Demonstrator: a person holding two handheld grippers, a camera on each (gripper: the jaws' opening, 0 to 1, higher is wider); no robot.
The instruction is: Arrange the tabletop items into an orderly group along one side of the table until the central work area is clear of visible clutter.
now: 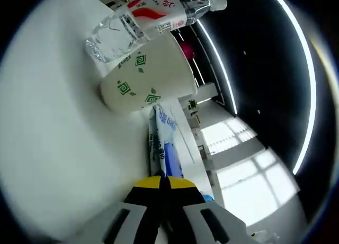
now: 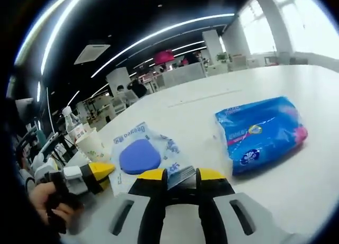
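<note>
left gripper view: the view is rolled hard, so the white table (image 1: 47,127) runs up the left side and the windows sit at lower right. the left gripper (image 1: 163,182) has its yellow-tipped jaws pressed together on the edge of a white and blue wipes pack (image 1: 164,143), which runs from the tips toward a paper cup (image 1: 145,80) with green square marks. the pack's near end is hidden behind the jaws, and its far end reaches the cup; whether they touch is hard to tell. a clear water bottle (image 1: 148,19) with a red and white label lies across the top, just beyond the cup, its cap end cut by the dark rim.

right gripper view: the right gripper (image 2: 180,176) has its jaws nearly closed on the near corner of a clear packet (image 2: 143,154) holding a blue rounded pad. the print on the packet is too small to read fully. a blue tissue pack (image 2: 262,133) lies on the table to the right, apart from the packet. at the left, the other gripper comes in, held by a hand (image 2: 50,201), its yellow tip beside the packet's left edge. behind it the cup and bottle stand small and blurred.
</note>
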